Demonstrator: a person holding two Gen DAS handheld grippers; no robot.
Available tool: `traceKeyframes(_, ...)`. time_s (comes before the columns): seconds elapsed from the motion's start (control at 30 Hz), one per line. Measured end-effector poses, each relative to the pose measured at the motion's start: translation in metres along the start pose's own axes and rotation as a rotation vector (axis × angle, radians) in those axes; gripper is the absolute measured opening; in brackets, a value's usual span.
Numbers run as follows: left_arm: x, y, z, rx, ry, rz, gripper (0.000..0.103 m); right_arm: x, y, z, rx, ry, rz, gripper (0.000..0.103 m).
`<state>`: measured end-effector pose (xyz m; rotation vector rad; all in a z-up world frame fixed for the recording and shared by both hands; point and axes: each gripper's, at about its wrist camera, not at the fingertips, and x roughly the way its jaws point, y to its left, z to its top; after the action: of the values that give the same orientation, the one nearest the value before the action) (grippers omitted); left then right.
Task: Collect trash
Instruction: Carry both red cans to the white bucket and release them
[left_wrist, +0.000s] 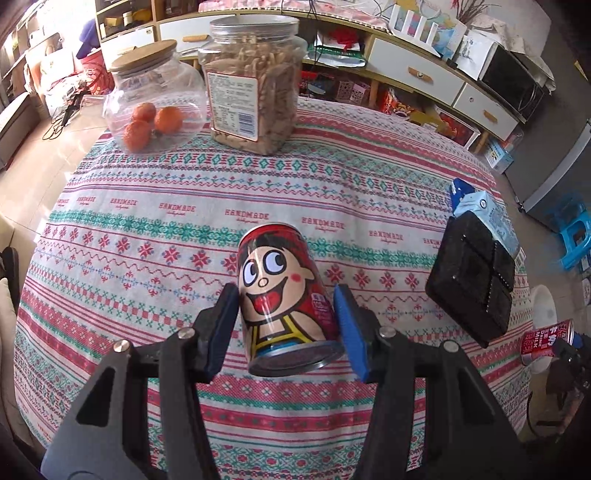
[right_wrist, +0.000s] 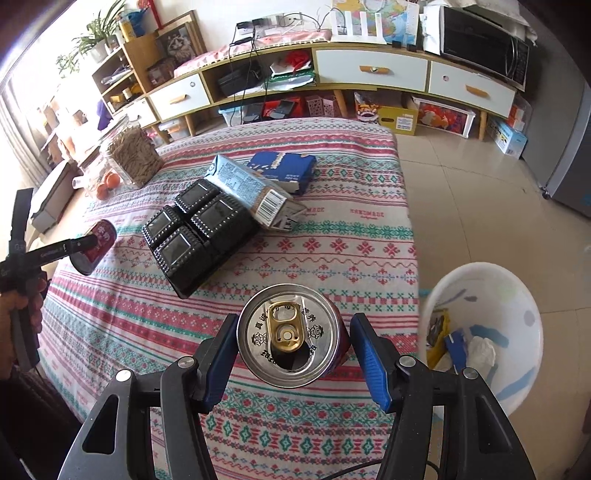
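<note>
The left tongs (left_wrist: 286, 325) clench a red cartoon can (left_wrist: 284, 291) above the bench (left_wrist: 147, 229); the right tongs (right_wrist: 293, 354) grip an opened can (right_wrist: 291, 336) just beside the white bin (right_wrist: 517, 295), which holds crumpled paper and, seemingly, wrappers. Farther off, a glass jar (left_wrist: 155, 99) holds oranges; a plastic jar (left_wrist: 255, 81) holds snack sticks.
</note>
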<state>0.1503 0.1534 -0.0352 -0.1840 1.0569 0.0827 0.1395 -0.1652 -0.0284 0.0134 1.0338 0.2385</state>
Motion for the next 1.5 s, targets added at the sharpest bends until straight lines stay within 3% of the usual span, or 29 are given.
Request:
traceKeyframes(0.6, -0.047, -0.083, -0.015, 0.141, -0.076, -0.192, 0.055, -0.034, -0.087, -0.021, 0.167, -0.040, -0.064, 0.062)
traceKeyframes(1.2, -0.051, -0.196, -0.033, 0.289, -0.039, -0.367, 0.055, -0.022, -0.182, -0.034, 0.359, 0.021, -0.212, 0.062)
traceKeyframes(1.33, -0.046, -0.227, -0.038, 0.327, -0.026, -0.400, 0.055, -0.024, -0.195, -0.043, 0.412, 0.033, -0.194, 0.064)
traceKeyframes(1.5, -0.037, -0.266, -0.045, 0.384, -0.005, -0.431, 0.055, -0.045, -0.199, -0.054, 0.390, 0.005, -0.206, 0.068)
